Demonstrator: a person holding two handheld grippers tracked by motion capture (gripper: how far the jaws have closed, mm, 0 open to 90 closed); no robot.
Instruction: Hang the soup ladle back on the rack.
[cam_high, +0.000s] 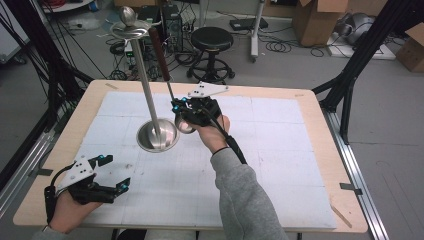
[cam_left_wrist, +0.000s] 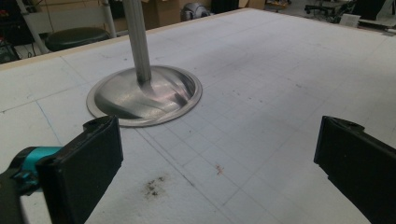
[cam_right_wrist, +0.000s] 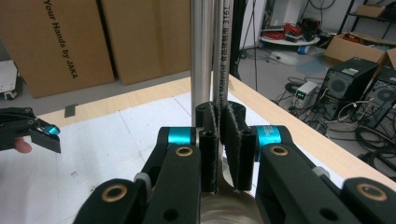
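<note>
Above the stand (cam_high: 158, 135), right hand-held gripper (cam_high: 176, 106) upright, clamping ladle (cam_high: 161, 57)

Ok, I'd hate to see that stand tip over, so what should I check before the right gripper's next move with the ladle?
1. Grip: right gripper is shut on the ladle at its thin metal shaft: ok.
2. Ladle orientation: wooden handle up, bowl low by the hand: ok.
3. Gap between the shaft and the stand's pole: they run side by side in the right gripper view, touching or not: cannot tell.
4. Stand's base sits flat on the table: ok.
5. Left gripper is open, holding nothing, well apart from the stand: ok.
</note>
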